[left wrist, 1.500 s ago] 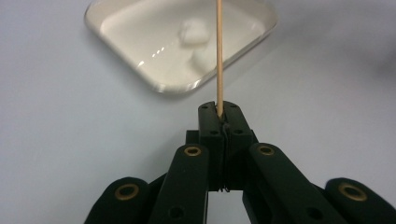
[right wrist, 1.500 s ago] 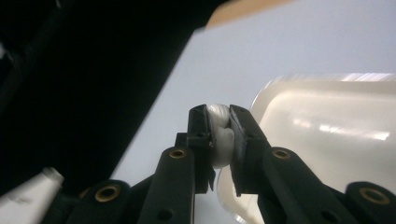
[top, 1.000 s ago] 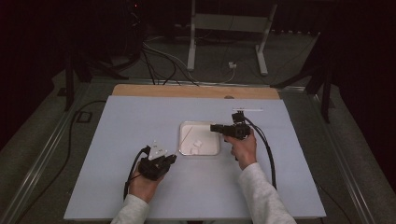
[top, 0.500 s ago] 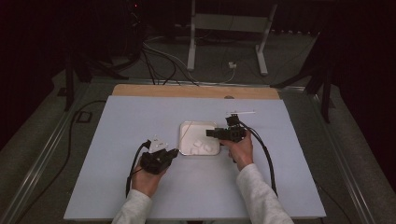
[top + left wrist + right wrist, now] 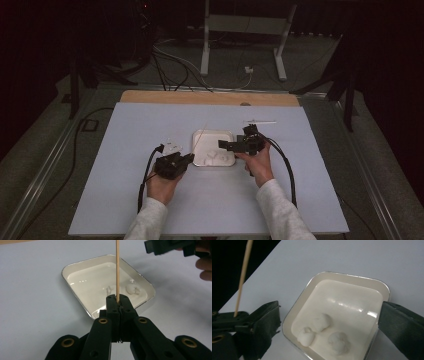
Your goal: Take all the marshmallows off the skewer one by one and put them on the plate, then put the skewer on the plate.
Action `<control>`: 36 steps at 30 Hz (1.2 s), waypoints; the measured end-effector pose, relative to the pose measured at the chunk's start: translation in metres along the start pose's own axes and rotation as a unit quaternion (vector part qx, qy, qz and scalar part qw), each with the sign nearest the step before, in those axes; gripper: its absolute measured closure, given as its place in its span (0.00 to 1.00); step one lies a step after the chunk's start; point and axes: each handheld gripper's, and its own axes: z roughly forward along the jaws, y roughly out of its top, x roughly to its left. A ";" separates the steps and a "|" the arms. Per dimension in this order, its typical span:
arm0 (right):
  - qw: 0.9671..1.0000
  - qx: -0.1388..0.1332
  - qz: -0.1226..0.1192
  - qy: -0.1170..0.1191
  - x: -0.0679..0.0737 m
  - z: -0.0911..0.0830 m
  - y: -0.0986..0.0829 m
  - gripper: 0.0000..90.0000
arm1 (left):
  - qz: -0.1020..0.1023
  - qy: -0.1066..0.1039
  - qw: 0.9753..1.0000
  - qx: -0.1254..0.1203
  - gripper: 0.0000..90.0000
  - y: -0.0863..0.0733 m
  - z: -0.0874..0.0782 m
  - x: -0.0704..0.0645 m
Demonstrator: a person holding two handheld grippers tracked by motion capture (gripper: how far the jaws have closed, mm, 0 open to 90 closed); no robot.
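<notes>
Jaws of left gripper (image 5: 117, 305) clamp the skewer (image 5: 116, 270); right gripper (image 5: 329, 322) gapes over the tray (image 5: 312, 285).

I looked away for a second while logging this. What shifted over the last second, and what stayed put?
The left gripper, shut on the wooden skewer, moved right and forward, up to the white tray. The right gripper moved left and slightly nearer the person, its fingers now over the tray's right edge. Nothing was newly grasped or released. The tray and the white marshmallow-like lumps in it stayed where they were.
</notes>
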 end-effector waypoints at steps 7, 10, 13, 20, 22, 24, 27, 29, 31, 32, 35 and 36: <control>1.000 -0.014 -0.015 0.009 0.005 -0.009 -0.004 0.03 | -0.011 0.002 1.000 0.001 1.00 0.004 0.006 0.001; 0.999 -0.025 -0.020 0.014 0.006 -0.014 -0.005 0.03 | -0.016 0.002 1.000 0.002 1.00 0.004 0.009 0.002; 0.999 -0.033 -0.024 0.017 0.007 -0.021 -0.006 0.03 | -0.023 0.001 1.000 0.002 1.00 0.006 0.012 0.003; 0.997 -0.064 -0.025 0.022 0.004 -0.038 -0.013 0.03 | -0.032 0.003 0.999 0.004 1.00 0.008 0.019 0.003; 0.997 -0.071 -0.020 0.023 0.001 -0.042 -0.016 0.02 | -0.034 0.003 0.999 0.006 1.00 0.009 0.021 0.003; 0.997 -0.072 -0.018 0.019 -0.003 -0.044 -0.018 0.01 | -0.034 0.003 0.999 0.008 1.00 0.010 0.024 0.002; 0.997 -0.072 -0.020 0.014 -0.006 -0.048 -0.020 0.00 | -0.038 0.004 0.999 0.009 1.00 0.012 0.028 0.002; 0.997 -0.072 -0.026 0.006 -0.006 -0.051 -0.022 0.00 | -0.040 0.004 0.999 0.010 1.00 0.013 0.030 0.002; 0.997 -0.075 -0.035 0.001 -0.006 -0.054 -0.022 0.00 | -0.044 0.004 0.999 0.010 1.00 0.013 0.033 0.001; 0.996 -0.075 -0.039 0.000 -0.005 -0.055 -0.023 0.00 | -0.042 0.005 0.999 0.011 1.00 0.014 0.035 0.001; 0.996 -0.078 -0.053 -0.005 -0.003 -0.060 -0.024 0.00 | -0.044 0.006 0.999 0.014 1.00 0.014 0.038 -0.001; 0.995 -0.078 -0.059 -0.009 -0.002 -0.061 -0.025 0.00 | -0.045 0.006 0.999 0.015 1.00 0.015 0.040 -0.001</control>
